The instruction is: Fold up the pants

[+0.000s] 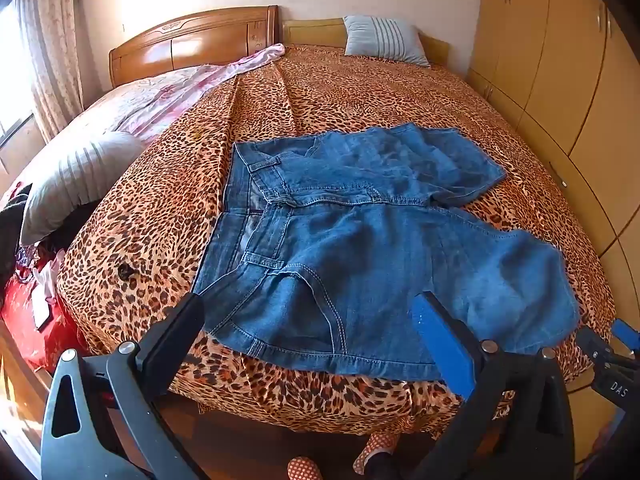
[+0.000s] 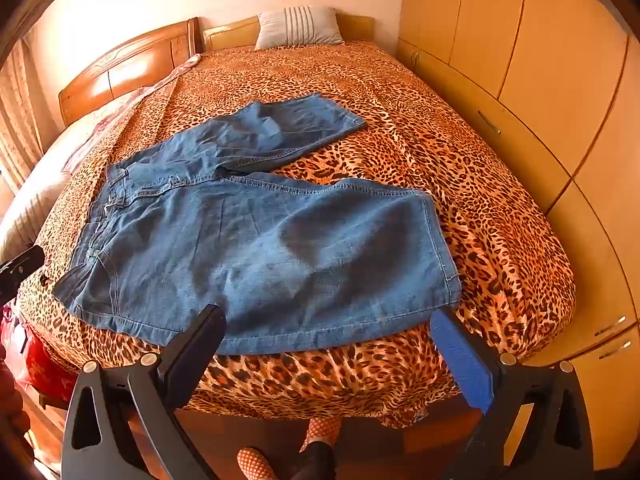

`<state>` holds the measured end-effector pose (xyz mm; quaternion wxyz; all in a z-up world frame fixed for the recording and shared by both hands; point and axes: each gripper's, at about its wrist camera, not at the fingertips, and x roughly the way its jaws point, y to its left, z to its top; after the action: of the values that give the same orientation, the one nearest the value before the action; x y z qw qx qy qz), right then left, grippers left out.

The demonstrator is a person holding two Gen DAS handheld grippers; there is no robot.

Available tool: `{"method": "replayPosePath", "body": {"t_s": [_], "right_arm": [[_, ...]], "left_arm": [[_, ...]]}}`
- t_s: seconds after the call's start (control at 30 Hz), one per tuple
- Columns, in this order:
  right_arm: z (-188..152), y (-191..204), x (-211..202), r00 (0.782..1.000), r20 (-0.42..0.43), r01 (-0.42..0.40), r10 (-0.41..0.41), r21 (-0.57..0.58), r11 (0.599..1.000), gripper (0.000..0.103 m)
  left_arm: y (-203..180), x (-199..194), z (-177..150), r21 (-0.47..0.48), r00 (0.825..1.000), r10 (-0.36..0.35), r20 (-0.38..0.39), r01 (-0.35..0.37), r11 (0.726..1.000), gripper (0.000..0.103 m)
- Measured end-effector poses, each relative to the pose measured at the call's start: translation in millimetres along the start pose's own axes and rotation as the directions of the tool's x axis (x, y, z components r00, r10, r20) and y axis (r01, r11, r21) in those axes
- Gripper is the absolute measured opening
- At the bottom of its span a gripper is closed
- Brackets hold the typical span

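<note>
above the bed's near edge, both tongs point(image 1: 312, 320) point(image 2: 332, 332) gape wide (empty) over spread jeans point(image 1: 360, 240).

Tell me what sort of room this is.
A bedroom, most likely in a home: a wide bed with a leopard-print cover, a wooden headboard, a striped pillow and built-in wardrobes along one wall.

The pants point(image 1: 360, 240) lie spread on the bed point(image 1: 360, 92), near its foot edge, waistband toward the bed's left side; a pillow point(image 1: 382, 40) rests at the headboard point(image 1: 192, 40), well behind the pants
</note>
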<state>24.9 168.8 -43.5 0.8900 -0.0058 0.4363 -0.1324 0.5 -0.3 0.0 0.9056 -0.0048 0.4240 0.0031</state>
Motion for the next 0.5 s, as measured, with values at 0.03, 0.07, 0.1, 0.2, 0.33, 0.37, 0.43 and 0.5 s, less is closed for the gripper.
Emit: {"method": "replayPosePath", "body": {"t_s": [0.03, 0.07, 0.1, 0.2, 0.33, 0.37, 0.43, 0.5], "right_arm": [[1.1, 0.3, 0.6, 1.0, 0.001, -0.001, 0.001, -0.002, 1.0, 0.103], [2.1, 0.6, 1.2, 1.0, 0.001, -0.003, 0.003, -0.004, 1.0, 0.103], [3.3, 1.3, 1.9, 1.0, 0.001, -0.004, 0.004, -0.006, 1.0, 0.103], [6.4, 2.5, 3.9, 1.0, 0.0, -0.007, 0.007, -0.012, 1.0, 0.103], [9.5, 1.5, 7.1, 1.0, -0.003, -0.012, 0.012, -0.013, 1.0, 0.103], [10.5, 1.3, 8.1, 1.0, -0.004, -0.013, 0.013, -0.013, 1.0, 0.103], [12.3, 1.3, 9.8, 1.0, -0.004, -0.014, 0.014, -0.015, 1.0, 0.103], [14.4, 1.0, 11.6, 1.0, -0.005, -0.015, 0.015, -0.016, 1.0, 0.103]], "left_arm": [[-0.4, 0.5, 0.6, 0.0, 1.0, 0.001, -0.001, -0.001, 1.0, 0.103], [-0.8, 0.9, 1.2, -0.001, 1.0, 0.001, -0.001, -0.001, 1.0, 0.103], [-1.1, 1.3, 1.7, -0.002, 1.0, 0.001, -0.002, -0.001, 1.0, 0.103], [0.9, 0.8, 3.8, 0.0, 1.0, 0.003, -0.001, -0.003, 1.0, 0.103], [-0.1, 4.7, 4.1, -0.002, 1.0, 0.005, 0.001, -0.005, 1.0, 0.103], [-0.1, 5.2, 4.7, -0.002, 1.0, 0.005, 0.001, -0.005, 1.0, 0.103], [-0.1, 6.5, 5.7, -0.003, 1.0, 0.006, -0.001, -0.006, 1.0, 0.103], [0.1, 7.7, 6.4, -0.005, 1.0, 0.007, -0.001, -0.007, 1.0, 0.103]]}}
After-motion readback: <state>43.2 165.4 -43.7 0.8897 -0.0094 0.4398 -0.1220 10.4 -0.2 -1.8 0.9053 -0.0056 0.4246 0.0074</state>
